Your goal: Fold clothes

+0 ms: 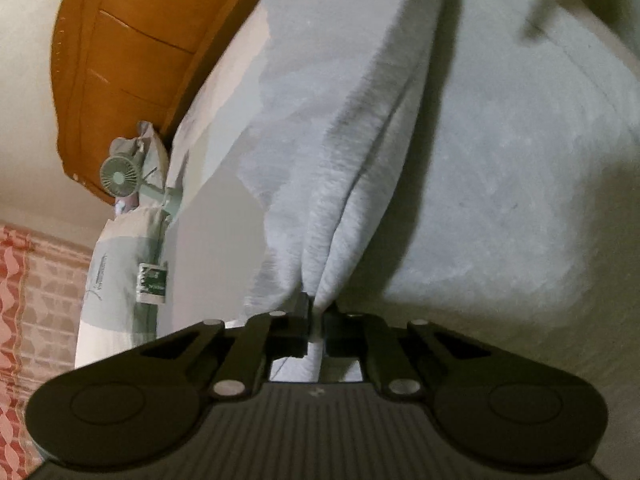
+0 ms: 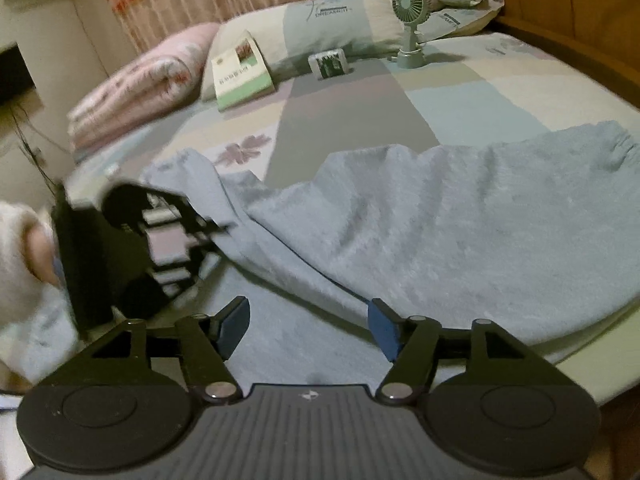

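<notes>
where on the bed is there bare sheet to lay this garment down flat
Bare sheet lies between the blue garment and the pillow, right of the book. Near the pillow it is crowded: book, small pack, fan. The left gripper grips the garment; the right gripper is open.

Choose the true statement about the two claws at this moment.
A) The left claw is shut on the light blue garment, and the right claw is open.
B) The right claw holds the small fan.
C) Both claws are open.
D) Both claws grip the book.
A: the left claw pinches a bunched fold of the light blue garment, while the right claw stands wide apart over the cloth, holding nothing.
</notes>
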`<state>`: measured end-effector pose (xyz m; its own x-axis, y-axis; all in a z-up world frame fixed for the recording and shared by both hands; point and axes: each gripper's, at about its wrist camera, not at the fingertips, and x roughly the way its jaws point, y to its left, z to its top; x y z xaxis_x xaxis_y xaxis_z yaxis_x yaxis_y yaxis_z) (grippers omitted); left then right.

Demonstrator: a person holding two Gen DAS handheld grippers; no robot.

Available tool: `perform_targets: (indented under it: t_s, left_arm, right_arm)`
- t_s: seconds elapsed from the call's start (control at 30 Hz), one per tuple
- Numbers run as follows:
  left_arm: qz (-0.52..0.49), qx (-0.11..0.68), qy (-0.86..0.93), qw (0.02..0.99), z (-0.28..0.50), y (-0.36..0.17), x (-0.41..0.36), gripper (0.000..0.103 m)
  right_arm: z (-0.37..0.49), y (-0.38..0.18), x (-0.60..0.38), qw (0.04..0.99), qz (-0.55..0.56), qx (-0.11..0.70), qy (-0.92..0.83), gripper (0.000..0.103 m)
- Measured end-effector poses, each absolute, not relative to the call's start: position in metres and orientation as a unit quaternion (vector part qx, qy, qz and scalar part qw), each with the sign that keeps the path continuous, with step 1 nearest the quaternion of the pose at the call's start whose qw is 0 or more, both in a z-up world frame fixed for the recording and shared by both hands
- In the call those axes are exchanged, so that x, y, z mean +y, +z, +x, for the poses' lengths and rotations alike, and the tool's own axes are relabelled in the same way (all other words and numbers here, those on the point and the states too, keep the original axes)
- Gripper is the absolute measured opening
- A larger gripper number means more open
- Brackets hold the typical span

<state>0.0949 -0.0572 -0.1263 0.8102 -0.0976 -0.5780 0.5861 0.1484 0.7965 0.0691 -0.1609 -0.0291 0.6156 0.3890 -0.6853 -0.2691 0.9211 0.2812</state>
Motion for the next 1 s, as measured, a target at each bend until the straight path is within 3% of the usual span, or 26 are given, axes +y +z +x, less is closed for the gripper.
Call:
perform_targets:
  t_s: [0.4,0.77,1.0]
  left_arm:
    - [0.637,0.154,-0.237,0.717,0.046,-0.076,-0.068,0.003]
    - [0.682,0.193,-0.271,0.651,0.002,-0.111,-0.073,0.003]
    - [0.647,0.243,-0.299,0.658,-0.005,-0.115,-0.067,0.003]
  right_arm:
    - [0.045,-0.030,-0.165,0.905,0.041,0.385,0.175,0.075]
    - [0.018,-0.030,-0.196,0.916,0.085,0.357,0.165,0.075]
    - [0.014,-0.031,-0.205,0.915,0.104,0.354,0.161,0.075]
